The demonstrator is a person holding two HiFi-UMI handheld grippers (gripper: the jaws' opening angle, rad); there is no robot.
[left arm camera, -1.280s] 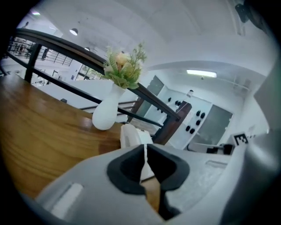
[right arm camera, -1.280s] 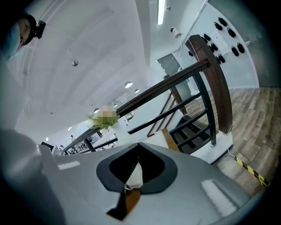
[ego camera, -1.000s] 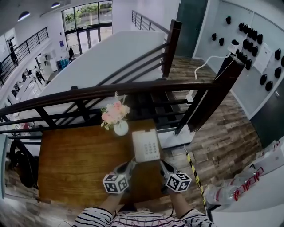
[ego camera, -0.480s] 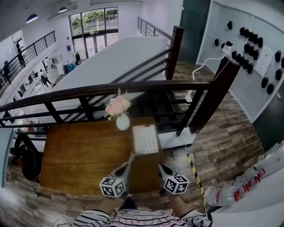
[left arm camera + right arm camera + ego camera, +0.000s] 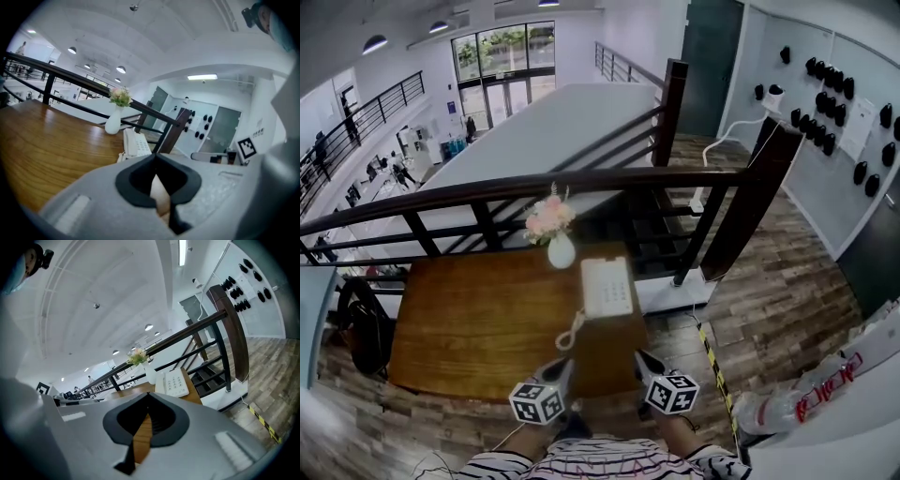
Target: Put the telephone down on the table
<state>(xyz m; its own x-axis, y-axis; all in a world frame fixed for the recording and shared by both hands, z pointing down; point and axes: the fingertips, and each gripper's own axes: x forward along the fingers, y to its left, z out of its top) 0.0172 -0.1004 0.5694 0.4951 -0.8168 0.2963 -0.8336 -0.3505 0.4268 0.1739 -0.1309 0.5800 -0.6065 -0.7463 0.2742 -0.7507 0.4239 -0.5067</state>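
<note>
A: status? what's changing?
B: Both grippers are pulling back toward 6 o'clock. A second ago their tips were sitting at the near corners of the white rectangular push-button telephone (image 5: 607, 287). Now they're hanging off the near edge of the brown wooden table (image 5: 459, 323), apart from the phone.
A: left side first.
B: Left gripper (image 5: 565, 366) is showing its jaws pressed together with nothing between them. The phone is sitting at about 1 o'clock from its tip, clear of it. The white coiled cord (image 5: 571, 330) is trailing off the phone toward 7 o'clock and lying between phone and gripper, not touching the gripper.
A: phone itself?
B: It's lying flat, keypad up, on the table's right end, at 5 o'clock from the white vase of pink flowers (image 5: 560, 249). Nothing is propping it.
A: right?
B: Right gripper (image 5: 640, 358) is also sitting fully closed and empty. The phone is at about 11 o'clock from its tip, apart.
A: so?
B: I'm reading the put-down as done; the hands are just clearing out.
</note>
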